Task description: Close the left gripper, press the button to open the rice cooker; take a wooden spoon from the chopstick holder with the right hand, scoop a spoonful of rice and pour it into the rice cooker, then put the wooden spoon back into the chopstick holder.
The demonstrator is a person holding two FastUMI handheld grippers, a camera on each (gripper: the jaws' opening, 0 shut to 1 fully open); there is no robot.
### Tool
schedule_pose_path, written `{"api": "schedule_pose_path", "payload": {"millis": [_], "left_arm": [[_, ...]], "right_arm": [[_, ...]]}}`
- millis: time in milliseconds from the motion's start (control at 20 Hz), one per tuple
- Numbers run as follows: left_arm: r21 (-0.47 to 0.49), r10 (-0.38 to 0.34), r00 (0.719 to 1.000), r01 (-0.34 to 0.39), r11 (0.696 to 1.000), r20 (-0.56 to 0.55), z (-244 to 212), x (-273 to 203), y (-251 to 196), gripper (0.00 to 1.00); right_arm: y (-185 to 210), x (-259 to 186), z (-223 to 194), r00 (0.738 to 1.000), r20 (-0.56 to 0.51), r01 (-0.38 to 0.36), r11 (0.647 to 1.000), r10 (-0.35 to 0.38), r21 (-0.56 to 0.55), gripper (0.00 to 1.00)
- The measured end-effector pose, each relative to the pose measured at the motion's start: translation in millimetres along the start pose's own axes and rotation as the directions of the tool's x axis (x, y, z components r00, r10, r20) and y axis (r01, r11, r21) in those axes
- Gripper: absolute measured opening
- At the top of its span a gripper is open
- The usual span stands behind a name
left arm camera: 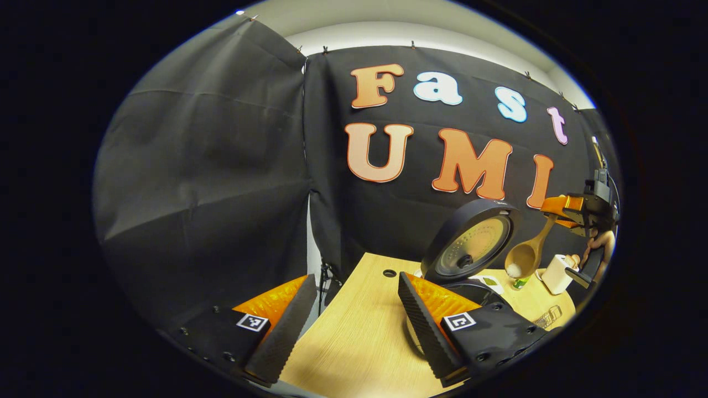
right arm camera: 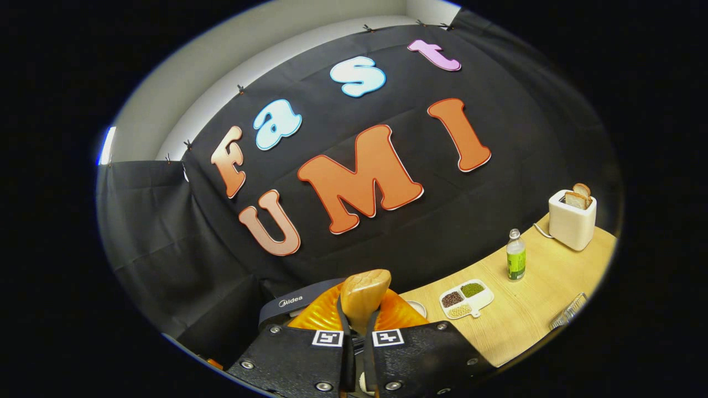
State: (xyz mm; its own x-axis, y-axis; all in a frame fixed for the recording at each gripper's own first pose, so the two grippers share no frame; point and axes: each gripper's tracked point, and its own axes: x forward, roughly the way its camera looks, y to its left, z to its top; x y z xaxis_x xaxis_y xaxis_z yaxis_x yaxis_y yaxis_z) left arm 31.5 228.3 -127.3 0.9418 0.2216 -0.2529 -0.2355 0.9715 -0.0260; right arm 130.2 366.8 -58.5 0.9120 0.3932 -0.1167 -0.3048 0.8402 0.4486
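With the rice cooker (left arm camera: 470, 249) lid already up near the desk's (left arm camera: 359, 331) back edge, right tongs (right arm camera: 358, 326) pinch the wooden spoon (left arm camera: 528, 251) by its handle. Handle rises toward the tongs; bowl hangs low, carrying rice, just beside the open pot, right of it. Left tongs (left arm camera: 354, 320) spread, empty, nearer the front edge. Judgement: short leftward carry, then tip.

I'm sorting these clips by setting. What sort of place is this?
Probably a staged kitchen counter inside a recording booth, not a real home: black cloth walls clipped up behind a wooden table that carries a rice cooker, a toaster with bread, and a divided dish of grains.
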Motion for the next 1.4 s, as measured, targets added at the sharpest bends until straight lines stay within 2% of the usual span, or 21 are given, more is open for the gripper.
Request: {"api": "schedule_pose_path", "payload": {"millis": [150, 350, 750, 900, 950, 1050, 1150, 1400], "left_arm": [[0.003, 0.001, 1.0, -0.001, 1.0, -0.001, -0.5, -0.2, 0.6, 0.97], [0.007, 0.0, 1.0, 0.0, 1.0, -0.002, -0.6, 1.4, 0.0, 0.99], [0.031, -0.002, 1.0, 0.002, 1.0, -0.007, -1.7, 2.9, -2.6, 0.99], [0.031, -0.002, 1.0, 0.003, 1.0, -0.005, -0.8, 4.0, -3.3, 0.99], [0.032, -0.002, 1.0, 0.002, 0.999, -0.004, 0.2, 4.2, -3.4, 0.96], [0.037, -0.002, 1.0, 0.002, 0.999, -0.005, -0.9, 5.9, -3.5, 0.99], [0.044, 0.0, 1.0, 0.0, 0.999, -0.004, -0.9, 5.8, -4.3, 0.97], [0.067, 0.006, 1.0, -0.006, 0.998, 0.001, -1.7, 3.8, -6.3, 0.97]], "right_arm": [[0.4, 0.7, -3.2, 1.0, -0.008, 0.0, 1.0, 0.0, -0.016, 0.05], [5.4, 0.1, -6.2, 1.0, -0.012, -0.007, 1.0, 0.007, -0.031, 0.05], [14.3, 1.0, -11.3, 1.0, -0.002, -0.024, 0.987, 0.024, -0.161, 0.05], [19.9, 0.3, -14.7, 0.999, 0.005, -0.035, 0.967, 0.038, -0.253, 0.05], [21.8, 2.3, -16.3, 0.999, 0.009, -0.038, 0.959, 0.042, -0.28, 0.05], [27.0, 1.9, -17.7, 0.998, 0.014, -0.049, 0.939, 0.058, -0.339, 0.05], [33.2, -0.1, -21.8, 0.997, 0.014, -0.064, 0.916, 0.076, -0.396, 0.05], [51.3, -6.1, -42.8, 0.985, -0.031, -0.16, 0.851, 0.167, -0.501, 0.05]]}}
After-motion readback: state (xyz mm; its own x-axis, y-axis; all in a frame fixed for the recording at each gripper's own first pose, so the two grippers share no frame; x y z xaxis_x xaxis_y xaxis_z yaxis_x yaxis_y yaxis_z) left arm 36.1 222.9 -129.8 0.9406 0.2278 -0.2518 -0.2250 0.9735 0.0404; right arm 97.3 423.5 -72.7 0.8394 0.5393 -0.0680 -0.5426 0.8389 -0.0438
